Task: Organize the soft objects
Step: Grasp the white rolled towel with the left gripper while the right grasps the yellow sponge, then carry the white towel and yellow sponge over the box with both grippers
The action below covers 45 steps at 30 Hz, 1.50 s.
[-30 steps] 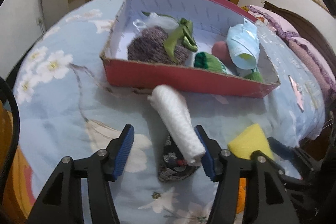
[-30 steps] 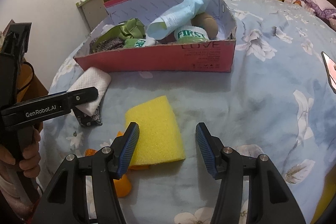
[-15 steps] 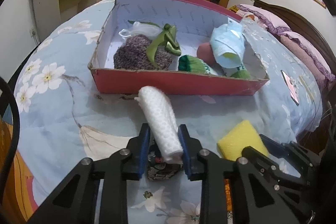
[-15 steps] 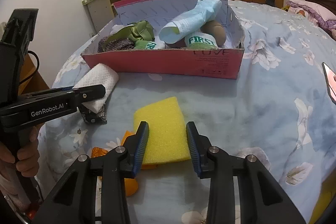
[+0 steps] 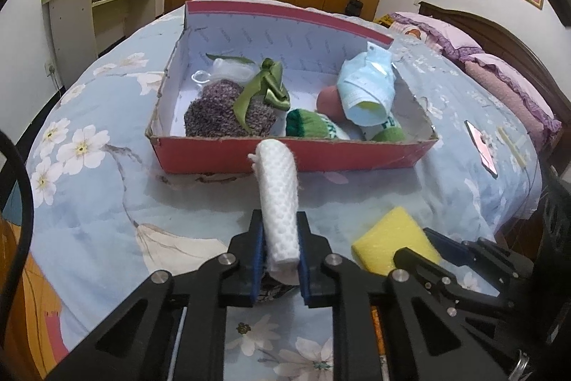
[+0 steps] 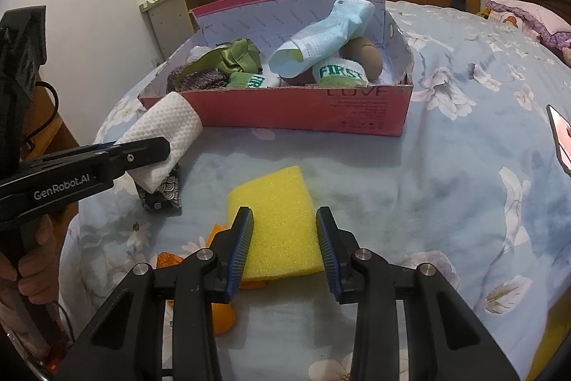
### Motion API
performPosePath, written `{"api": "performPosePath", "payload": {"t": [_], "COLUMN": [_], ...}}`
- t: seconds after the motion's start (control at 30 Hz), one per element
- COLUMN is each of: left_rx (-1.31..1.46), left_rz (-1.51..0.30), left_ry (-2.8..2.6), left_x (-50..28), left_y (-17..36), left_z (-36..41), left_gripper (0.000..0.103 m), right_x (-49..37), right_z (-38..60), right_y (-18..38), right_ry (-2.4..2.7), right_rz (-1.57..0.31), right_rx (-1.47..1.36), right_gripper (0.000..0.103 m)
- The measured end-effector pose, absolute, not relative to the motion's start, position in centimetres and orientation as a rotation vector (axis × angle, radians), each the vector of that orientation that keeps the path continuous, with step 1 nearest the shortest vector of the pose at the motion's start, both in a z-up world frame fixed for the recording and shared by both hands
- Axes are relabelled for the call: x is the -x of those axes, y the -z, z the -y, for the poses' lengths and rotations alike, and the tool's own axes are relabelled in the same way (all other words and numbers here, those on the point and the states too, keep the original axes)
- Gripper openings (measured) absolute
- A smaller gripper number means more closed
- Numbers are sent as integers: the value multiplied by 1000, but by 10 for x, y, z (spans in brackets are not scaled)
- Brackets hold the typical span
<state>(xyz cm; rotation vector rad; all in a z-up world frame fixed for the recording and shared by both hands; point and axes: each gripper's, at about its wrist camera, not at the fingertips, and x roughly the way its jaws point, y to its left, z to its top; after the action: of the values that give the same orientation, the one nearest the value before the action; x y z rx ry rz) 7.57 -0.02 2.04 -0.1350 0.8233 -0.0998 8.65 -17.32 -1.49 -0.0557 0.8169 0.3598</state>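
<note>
Left gripper [image 5: 280, 256]: jaws closed tight on rolled white cloth [image 5: 279, 202], which juts forward and upward off the bedspread [image 5: 107, 202], its far end near the front wall of the red box [image 5: 214, 156]. Dark patterned pouch [image 6: 160, 195]: on bedspread directly under the roll. Right gripper [image 6: 284, 247]: jaws partly closed, pads against both sides of yellow sponge [image 6: 278, 216]; the sponge rests on the bedspread over an orange item [image 6: 167, 261]. Red box contents: purple knit piece [image 5: 225, 109], green ribbon [image 5: 267, 88], green-and-white socks [image 6: 339, 72], pale blue sock [image 6: 321, 36] lying across the top, brown object [image 6: 367, 56]
</note>
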Motion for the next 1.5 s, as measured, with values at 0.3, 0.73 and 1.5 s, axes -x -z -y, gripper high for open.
{"api": "performPosePath", "payload": {"t": [0.3, 0.73, 1.5], "left_rx": [130, 157, 158], "left_rz": [-788, -744, -757], "left_ry": [114, 140, 132], "left_x": [-68, -58, -60], "left_y": [-33, -52, -46], "left_z": [3, -1, -3], "left_gripper": [15, 15, 15], "right_x": [-81, -76, -88], "right_z": [177, 181, 183], "right_y": [2, -18, 18], "right_ry": [-361, -367, -388], "right_rz": [-778, -724, -850], "right_rx": [37, 31, 29], "right_gripper": [36, 19, 42]}}
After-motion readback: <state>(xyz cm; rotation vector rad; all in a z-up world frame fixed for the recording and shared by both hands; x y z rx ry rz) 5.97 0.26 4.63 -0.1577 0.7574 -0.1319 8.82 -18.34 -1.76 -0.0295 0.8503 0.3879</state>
